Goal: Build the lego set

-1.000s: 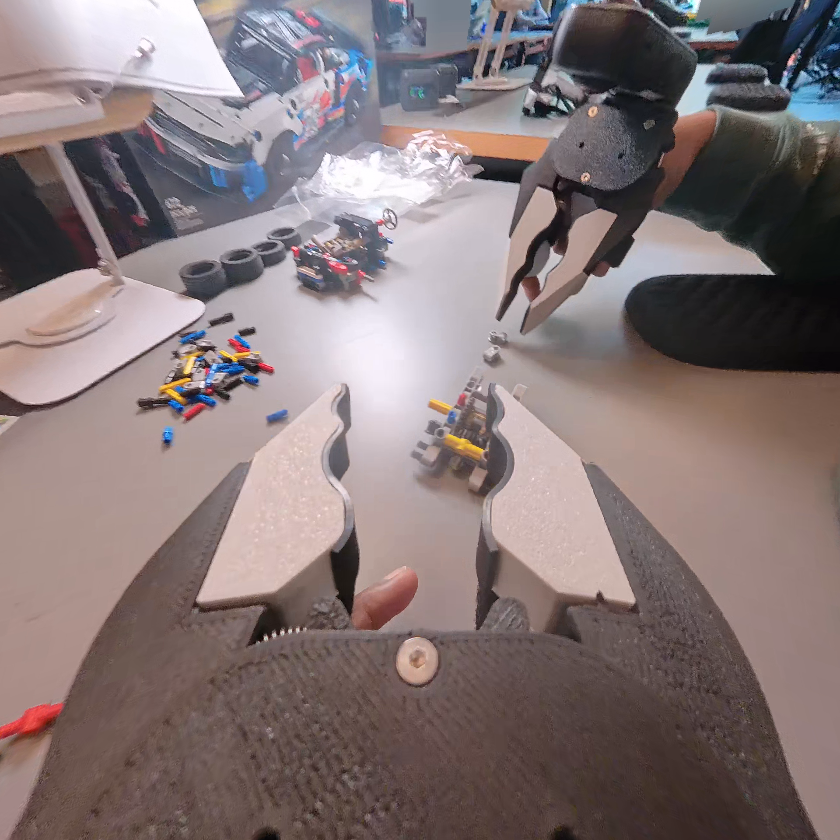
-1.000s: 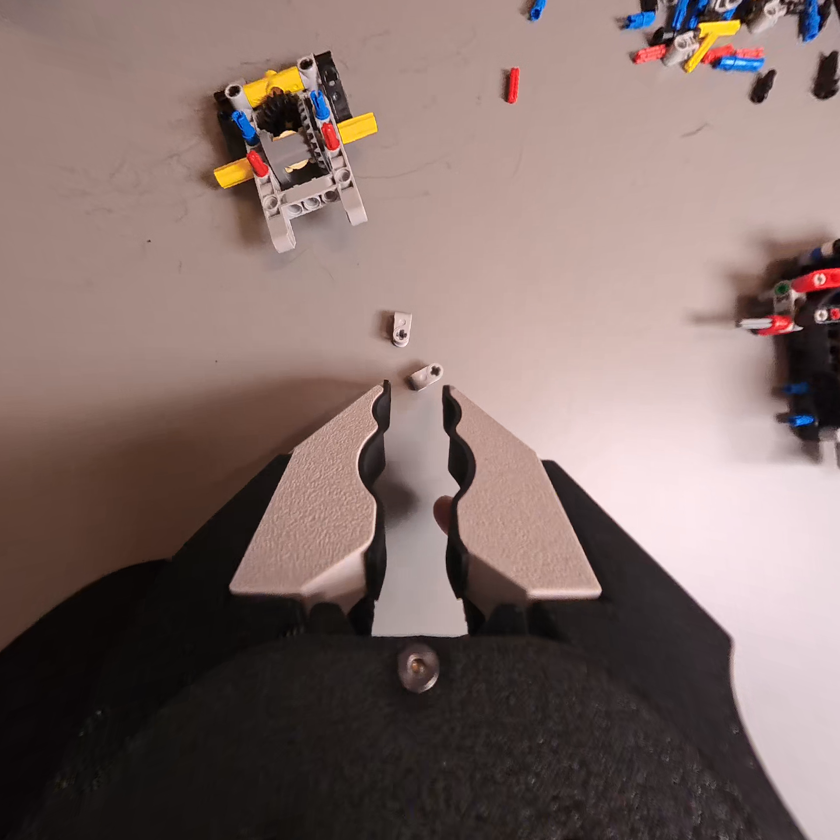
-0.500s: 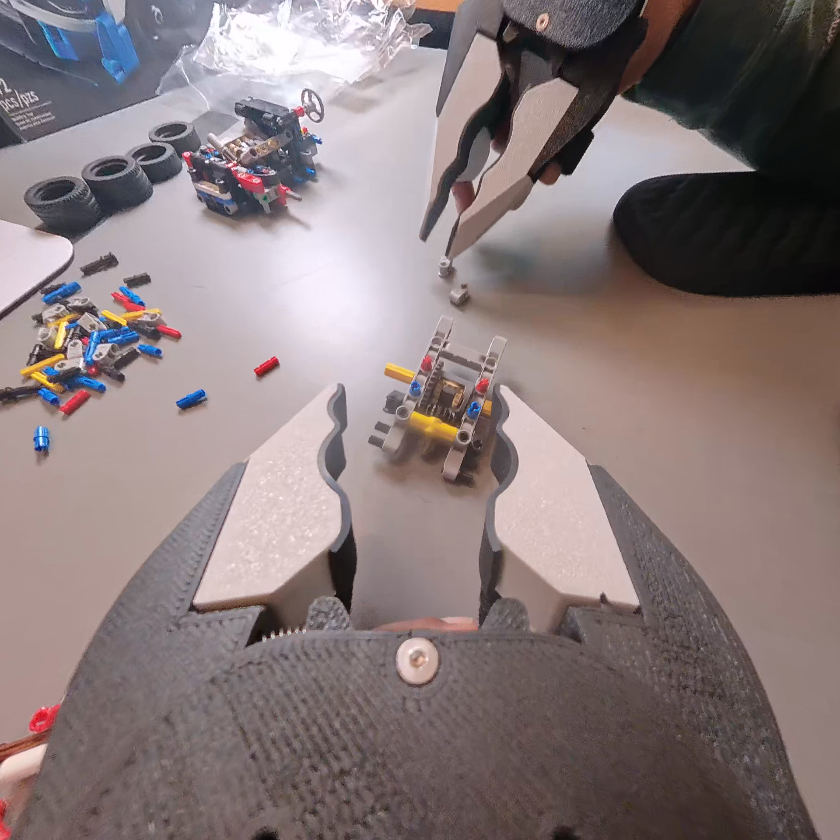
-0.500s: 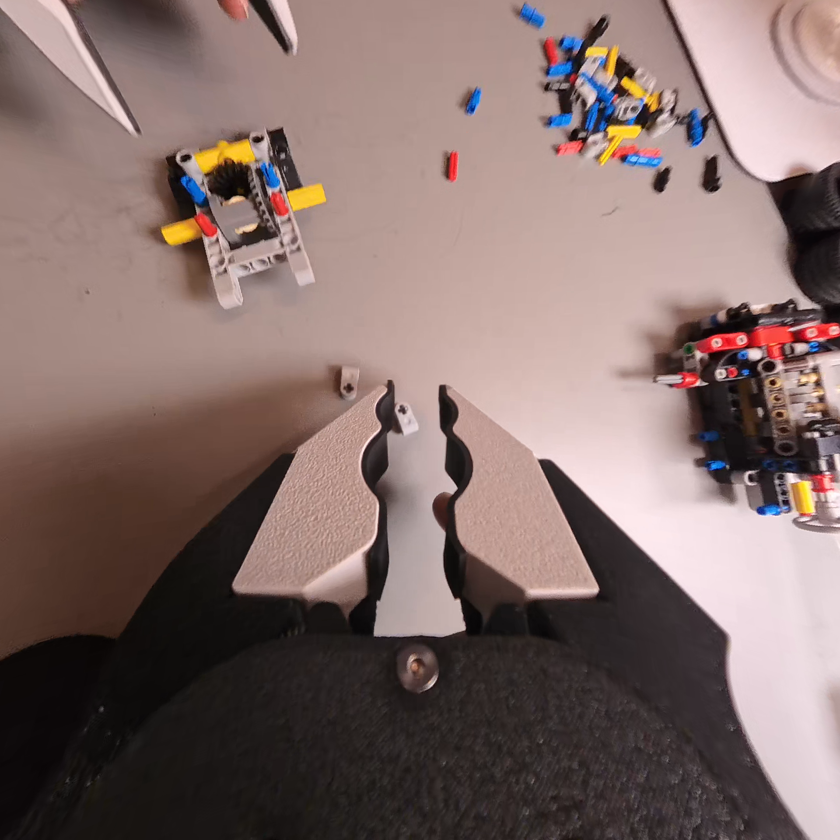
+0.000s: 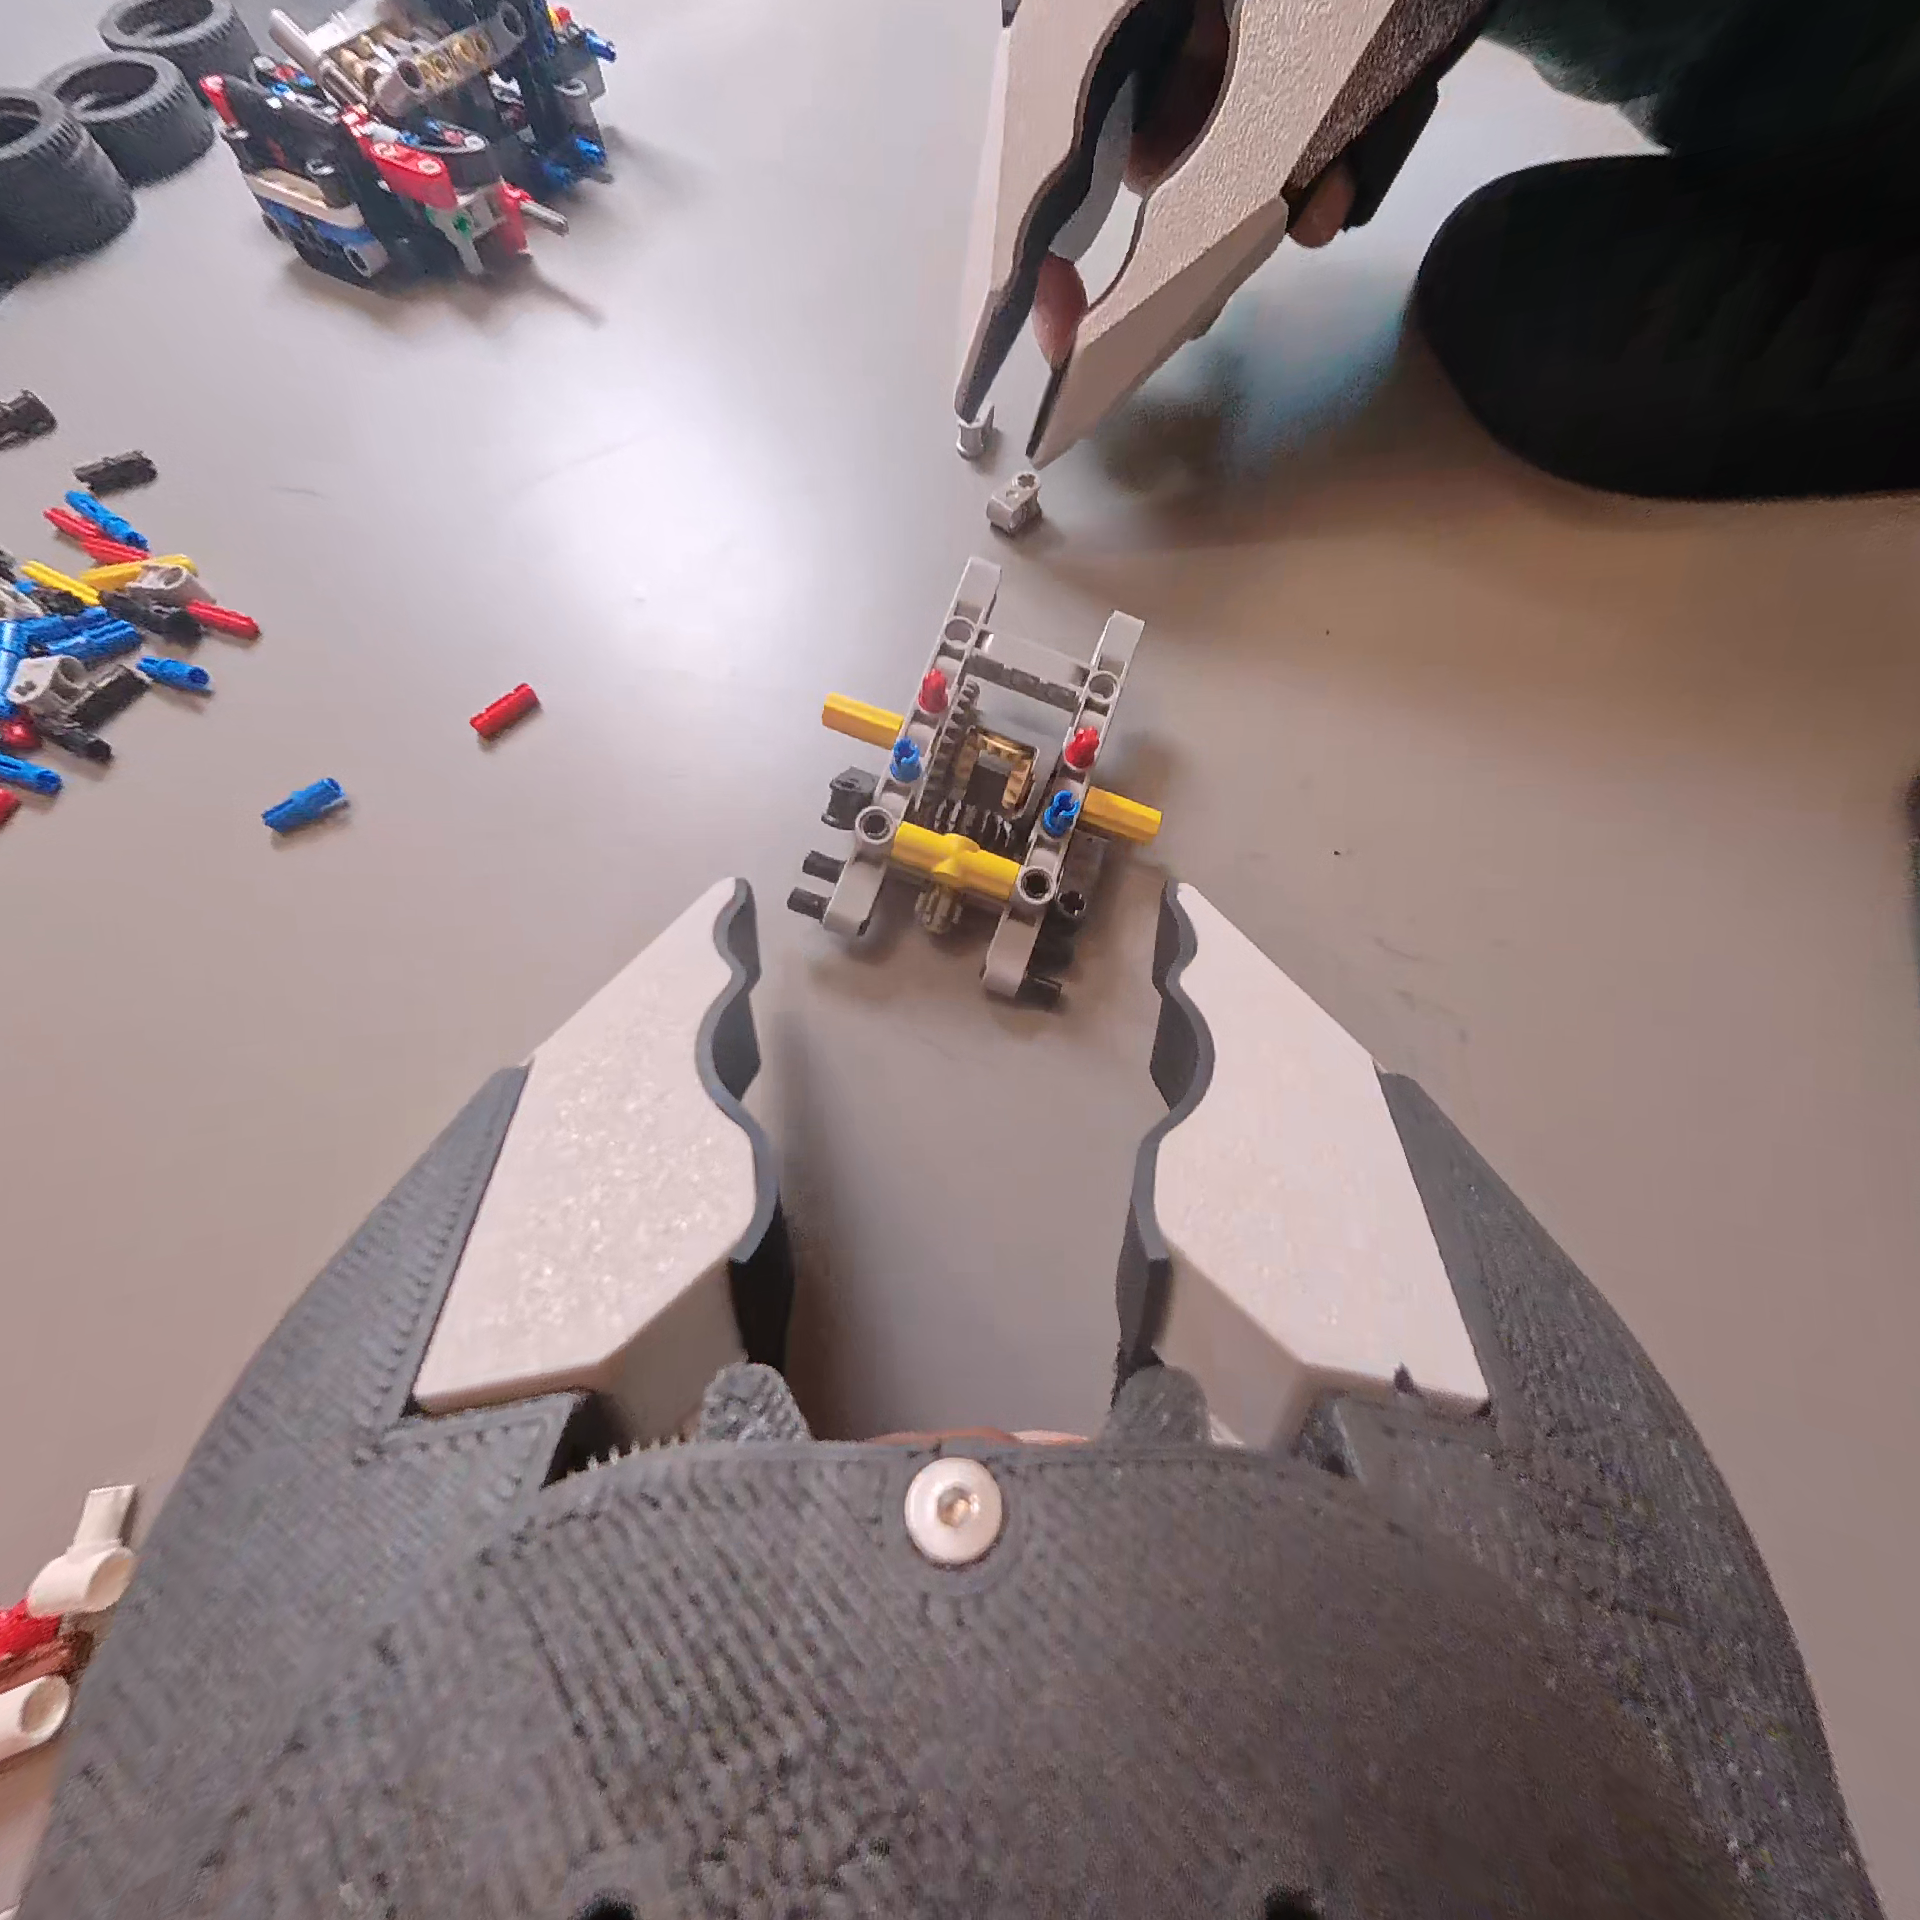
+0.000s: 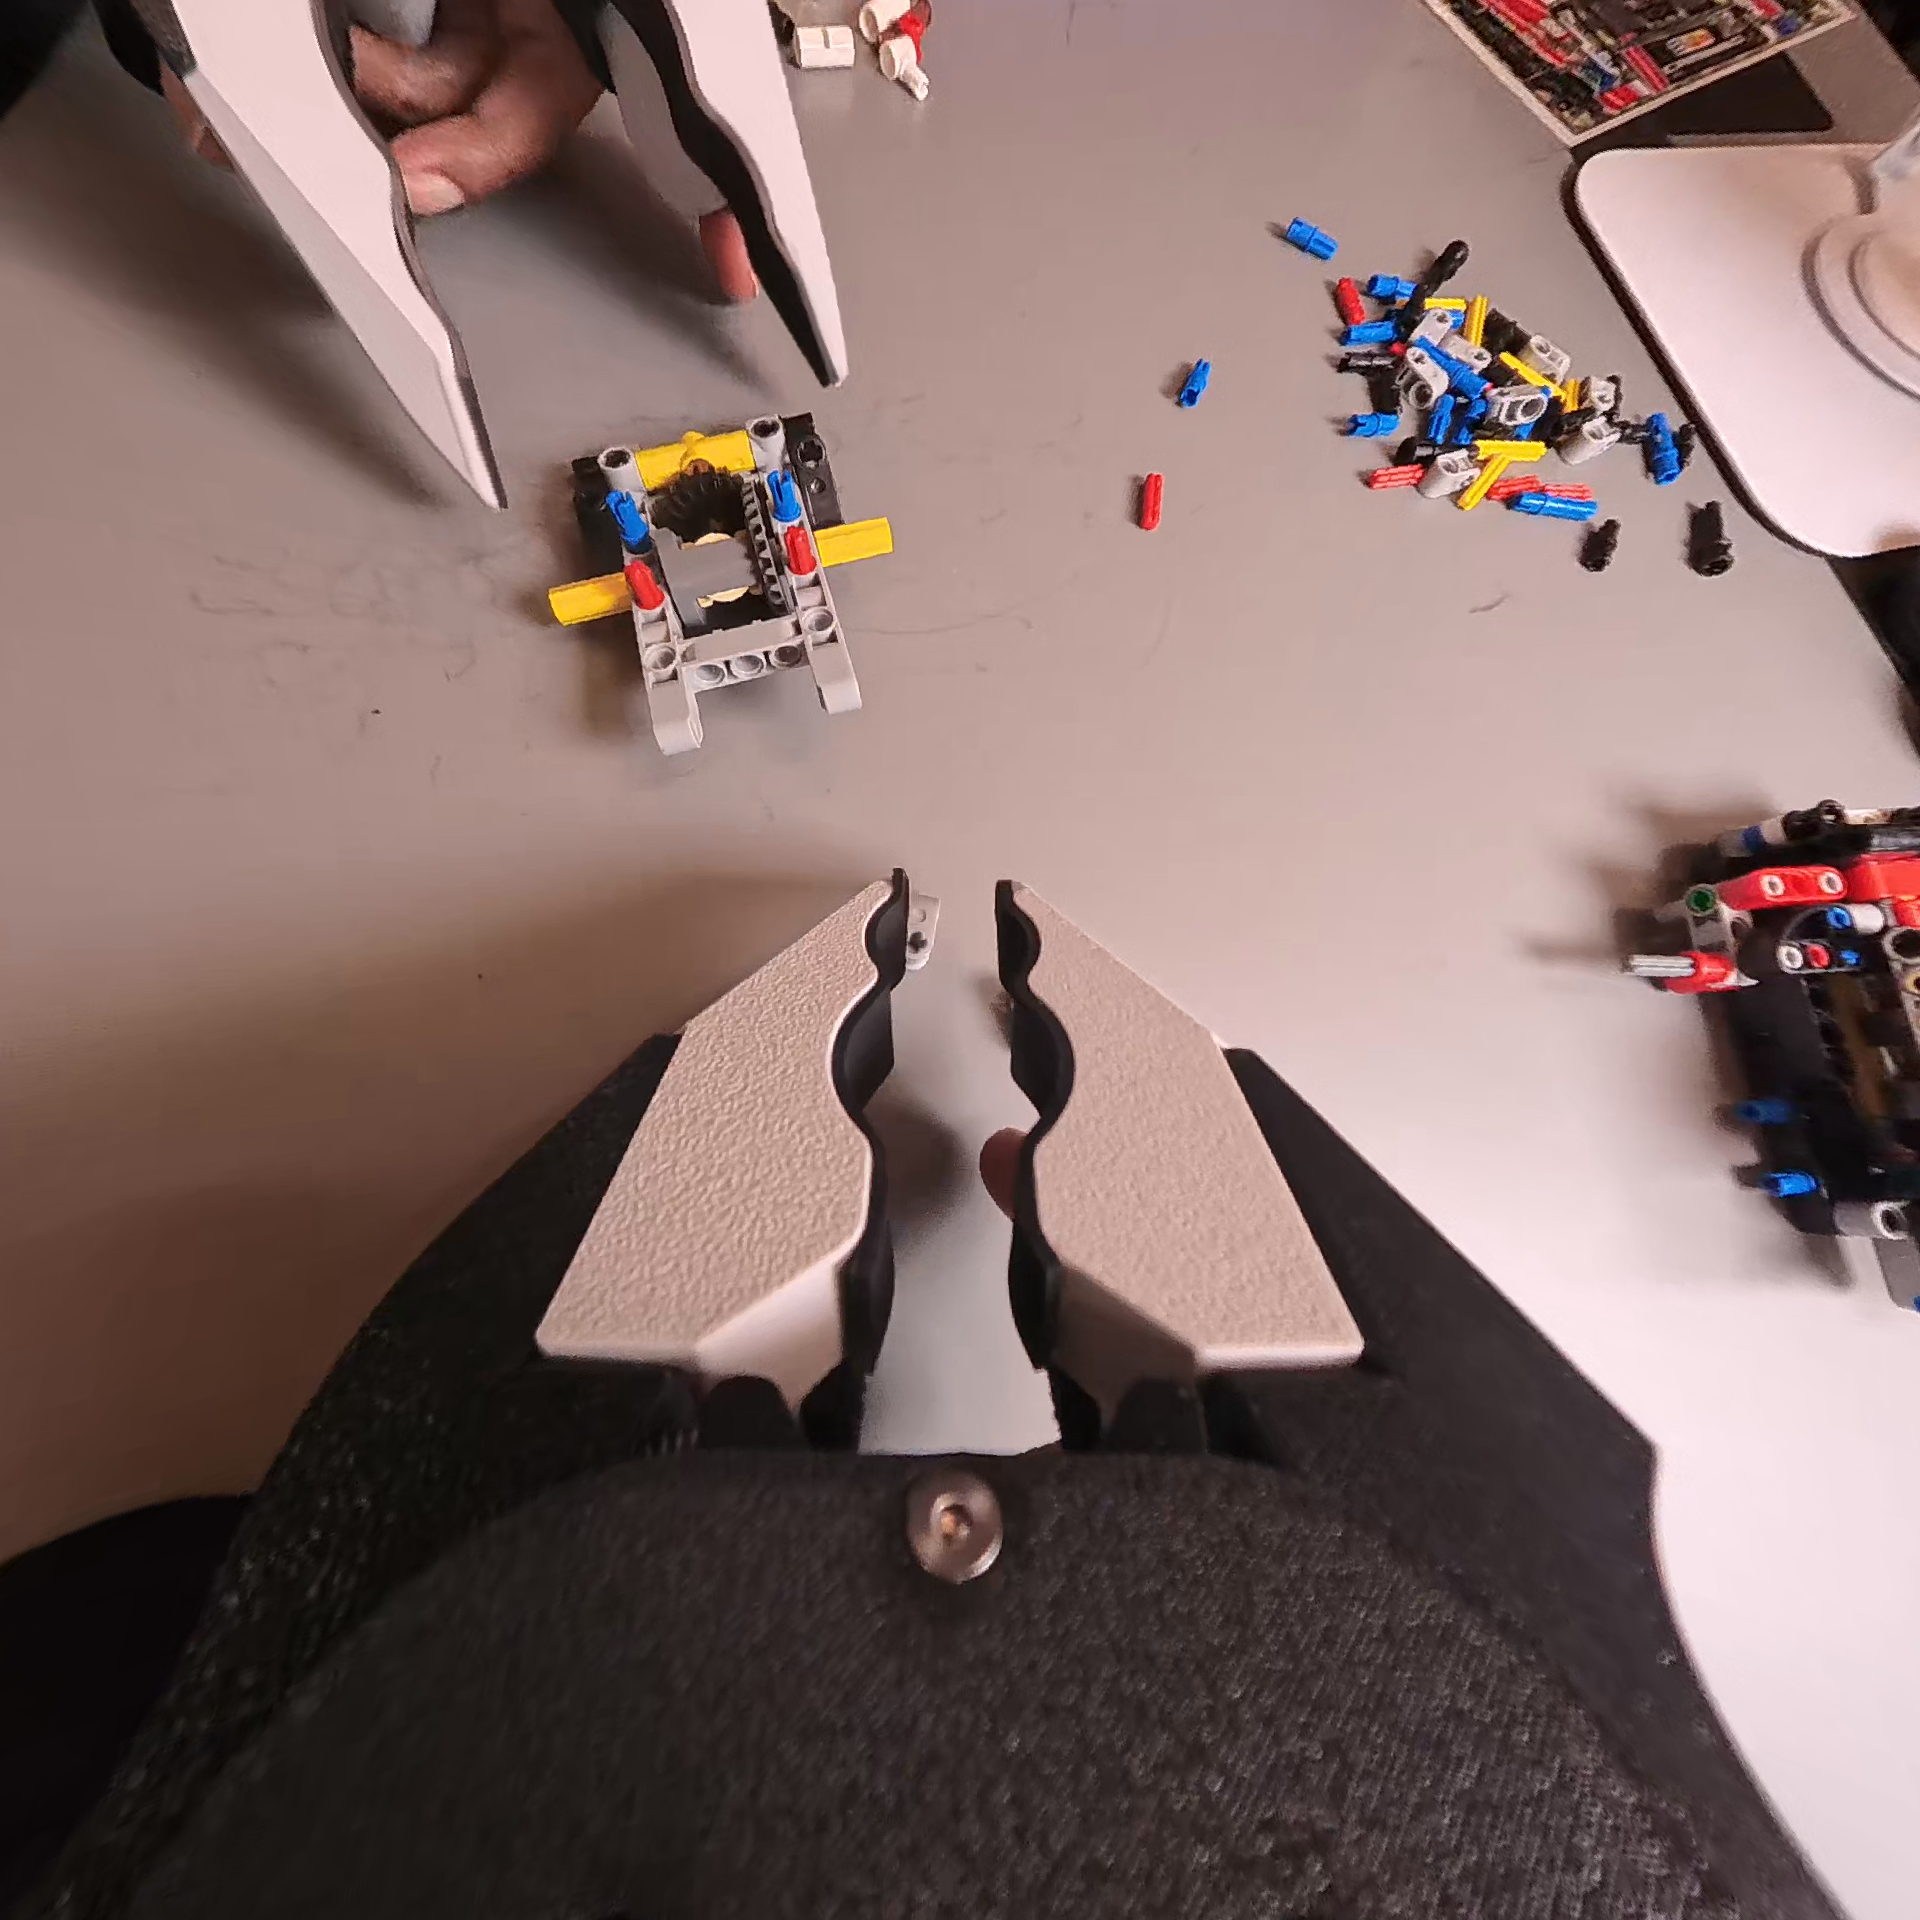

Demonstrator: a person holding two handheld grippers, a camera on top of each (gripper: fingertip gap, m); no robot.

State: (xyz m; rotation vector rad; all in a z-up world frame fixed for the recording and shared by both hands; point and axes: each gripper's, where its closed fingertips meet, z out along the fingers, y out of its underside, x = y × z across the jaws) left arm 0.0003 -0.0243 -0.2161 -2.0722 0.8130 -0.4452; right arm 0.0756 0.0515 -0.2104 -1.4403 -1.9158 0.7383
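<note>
Right now, from my seat at the controls —
Right claw: my right gripper (image 6: 948, 914) has its jaws a narrow gap apart, tips down at the table (image 5: 1558, 935); nothing is clamped.
Small connector: a tiny grey connector (image 6: 923, 930) touches the inside of my left-hand finger. I judge I'm lining up to pinch it, so the gap is kept tight for so small a piece.
Second connector: in the left wrist view another grey connector (image 5: 1016, 506) lies just beyond the right claw's tips, toward the gearbox.
Left claw: my left gripper (image 5: 951, 925) stands wide apart and empty, just short of the gearbox module (image 5: 977, 790) at its 12 o'clock — I reckon it is spread to straddle the module and steady it.
Task's thing: the module sits flat on the table, grey frame, yellow axles out both sides, between the two claws.
Around: the loose pin pile (image 6: 1486, 416) lies at 1 o'clock in the right wrist view, a stray red pin (image 6: 1149, 500) nearer; the larger chassis build (image 6: 1829, 1029) at 3 o'clock; tyres (image 5: 104, 125) at 10 o'clock in the left wrist view.
In the way: nothing lies between my right claw and the module; the yellow axles could catch my left fingers.
</note>
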